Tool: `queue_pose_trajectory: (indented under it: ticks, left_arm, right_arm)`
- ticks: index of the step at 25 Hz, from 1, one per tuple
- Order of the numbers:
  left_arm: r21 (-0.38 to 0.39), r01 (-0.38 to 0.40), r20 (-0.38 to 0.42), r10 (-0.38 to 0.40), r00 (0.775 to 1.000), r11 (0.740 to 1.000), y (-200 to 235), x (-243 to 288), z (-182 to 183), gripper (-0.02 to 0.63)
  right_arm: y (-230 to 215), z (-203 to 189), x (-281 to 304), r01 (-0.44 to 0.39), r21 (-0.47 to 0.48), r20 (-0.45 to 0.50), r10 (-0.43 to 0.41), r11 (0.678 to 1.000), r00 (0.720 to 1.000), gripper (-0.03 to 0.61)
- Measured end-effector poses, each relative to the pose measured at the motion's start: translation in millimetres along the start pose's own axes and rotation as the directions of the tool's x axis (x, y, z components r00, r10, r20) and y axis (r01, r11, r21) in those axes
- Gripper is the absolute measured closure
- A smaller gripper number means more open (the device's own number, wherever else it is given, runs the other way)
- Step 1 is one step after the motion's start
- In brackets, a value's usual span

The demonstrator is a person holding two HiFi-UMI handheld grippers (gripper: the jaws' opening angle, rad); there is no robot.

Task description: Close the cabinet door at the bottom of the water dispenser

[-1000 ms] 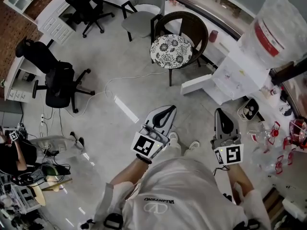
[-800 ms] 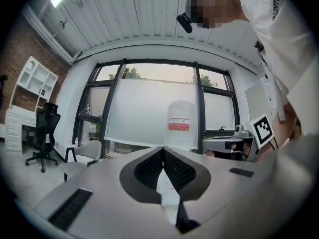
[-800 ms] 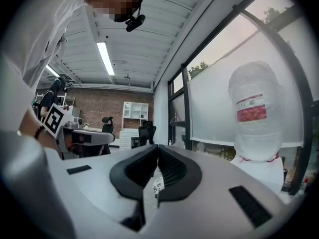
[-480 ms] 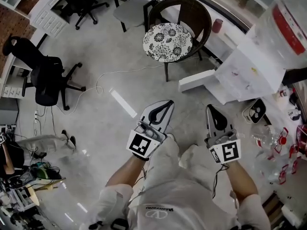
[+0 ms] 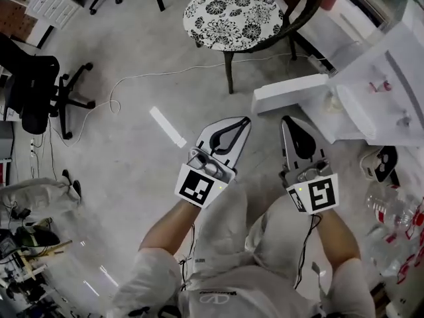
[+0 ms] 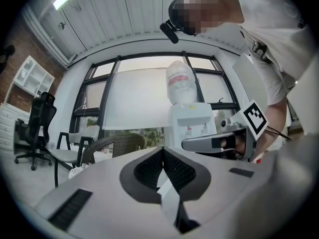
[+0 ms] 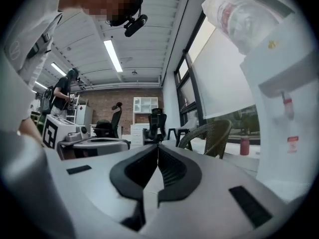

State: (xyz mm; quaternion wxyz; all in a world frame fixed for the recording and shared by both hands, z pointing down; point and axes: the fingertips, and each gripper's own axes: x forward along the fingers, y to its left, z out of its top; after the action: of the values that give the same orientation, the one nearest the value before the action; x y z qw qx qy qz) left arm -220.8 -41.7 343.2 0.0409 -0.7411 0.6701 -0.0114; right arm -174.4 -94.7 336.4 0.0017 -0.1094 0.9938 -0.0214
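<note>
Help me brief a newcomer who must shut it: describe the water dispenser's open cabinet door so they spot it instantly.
Find the white water dispenser at the head view's right edge. From its base a flat white cabinet door juts left over the grey floor, just below the flower-cushioned chair. Unlike the small white strip on the floor further left, it joins the dispenser.

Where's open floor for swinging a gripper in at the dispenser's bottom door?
Bare floor runs from the white cable and pale strip to the open cabinet door, below the cushioned chair. Crowded: bottles beside the water dispenser.
</note>
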Motion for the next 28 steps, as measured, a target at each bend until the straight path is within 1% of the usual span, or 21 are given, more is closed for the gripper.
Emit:
queue_pose_trajectory:
  ticks: [1,3,5,6,9,11,13,15,17,20,24,26,28]
  left_arm:
    - [0.007,0.007,-0.004,-0.007,1.000,1.000,0.6,2.9,-21.1,0.604]
    - [-0.011,0.013,0.003,-0.013,1.000,1.000,3.1,10.5,-59.0,0.606]
    - [-0.024,0.021,0.007,-0.020,1.000,1.000,4.7,17.8,-94.0,0.604]
    - [-0.015,0.026,0.003,-0.026,1.000,1.000,5.3,21.1,-110.6,0.604]
    - [0.056,0.041,-0.008,-0.040,0.999,0.998,9.7,32.2,-152.0,0.604]
    - [0.064,0.039,-0.003,-0.039,0.999,0.997,13.1,40.6,-172.4,0.604]
    - [0.046,0.030,0.005,-0.030,1.000,0.998,15.4,46.9,-187.4,0.604]
    - [0.039,0.020,0.011,-0.021,1.000,0.999,17.6,51.1,-198.5,0.604]
    - [0.058,0.006,0.005,-0.006,1.000,0.998,19.9,54.4,-208.6,0.604]
    - [0.100,-0.018,-0.009,0.019,1.000,0.995,22.8,57.9,-221.6,0.604]
    - [0.067,0.008,-0.009,-0.008,1.000,0.998,21.6,63.0,-239.8,0.600]
    - [0.049,0.018,-0.011,-0.017,1.000,0.999,23.5,66.7,-249.0,0.567]
    - [0.044,0.025,-0.011,-0.025,1.000,0.999,25.0,69.1,-255.6,0.551]
  right_arm:
    - [-0.9,-20.0,5.7,-0.022,-0.002,-0.003,0.022,1.000,1.000,0.563]
    - [-3.9,-57.7,15.4,-0.055,-0.008,-0.007,0.055,0.998,0.998,0.563]
    - [-6.9,-91.9,22.0,-0.066,-0.022,-0.009,0.066,0.998,0.998,0.563]
    - [-8.3,-107.2,24.4,-0.068,-0.028,-0.009,0.068,0.997,0.998,0.563]
    - [-15.0,-145.6,32.8,-0.073,-0.024,-0.005,0.073,0.997,0.997,0.561]
    - [-22.9,-167.8,37.0,-0.066,-0.004,-0.005,0.066,0.998,0.998,0.561]
    - [-27.5,-187.9,40.2,-0.062,-0.002,-0.012,0.062,0.998,0.998,0.561]
    - [-27.8,-204.3,44.3,-0.062,-0.021,-0.016,0.062,0.998,0.998,0.561]
    - [-28.1,-216.9,49.3,-0.055,-0.036,-0.018,0.054,0.998,0.998,0.561]
    - [-30.1,-229.6,58.2,-0.044,-0.030,-0.016,0.044,0.999,0.999,0.561]
    - [-30.6,-240.3,70.2,-0.047,-0.036,-0.001,0.047,0.998,0.999,0.561]
    - [-31.4,-244.4,73.2,-0.045,-0.048,0.001,0.045,0.998,0.999,0.561]
    - [-33.5,-247.4,72.1,-0.041,-0.062,0.003,0.041,0.997,0.999,0.561]
